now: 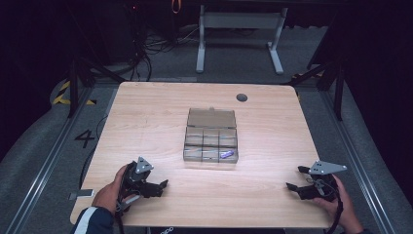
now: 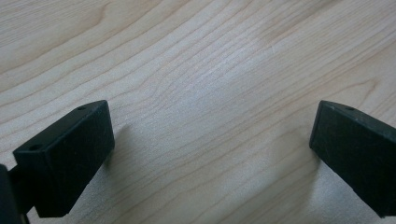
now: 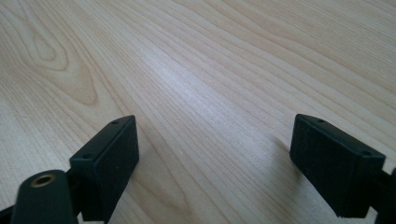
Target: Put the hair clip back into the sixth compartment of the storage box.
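- Both hands sit at the near edge of the table, each holding a gripper low over the wood.
- Left gripper at the near left: jaws spread wide, nothing between them but bare wood grain in the left gripper view.
- Right gripper at the near right: jaws likewise spread, bare wood between them.
- Clear box with its lid open lies mid-table, well apart from both grippers.
- Small purple item lies in the box's near right compartment.
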Available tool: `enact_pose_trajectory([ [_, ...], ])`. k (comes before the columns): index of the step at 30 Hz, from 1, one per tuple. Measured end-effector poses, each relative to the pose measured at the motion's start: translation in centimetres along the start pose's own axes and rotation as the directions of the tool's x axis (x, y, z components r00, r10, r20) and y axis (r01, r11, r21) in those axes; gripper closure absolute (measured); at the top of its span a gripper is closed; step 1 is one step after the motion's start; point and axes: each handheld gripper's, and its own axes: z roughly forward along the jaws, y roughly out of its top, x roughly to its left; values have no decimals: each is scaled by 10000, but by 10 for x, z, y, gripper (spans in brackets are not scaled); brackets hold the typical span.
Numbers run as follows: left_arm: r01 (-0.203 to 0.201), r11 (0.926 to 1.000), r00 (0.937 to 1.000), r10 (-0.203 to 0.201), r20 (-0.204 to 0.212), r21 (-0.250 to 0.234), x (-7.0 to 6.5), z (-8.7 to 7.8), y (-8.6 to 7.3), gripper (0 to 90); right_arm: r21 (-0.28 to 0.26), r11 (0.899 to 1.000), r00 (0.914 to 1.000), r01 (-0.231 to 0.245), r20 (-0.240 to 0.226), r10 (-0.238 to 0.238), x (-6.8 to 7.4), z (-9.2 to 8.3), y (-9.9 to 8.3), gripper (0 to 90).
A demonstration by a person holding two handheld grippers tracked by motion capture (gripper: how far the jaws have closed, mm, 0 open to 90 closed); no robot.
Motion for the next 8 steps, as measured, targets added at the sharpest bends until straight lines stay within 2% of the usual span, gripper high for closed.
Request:
enact_pose_trajectory([
  [8,-18,10000,10000,18,4,8,0,0,0,2,24,10000,9999,-94,76,94,-1,0,0,142],
])
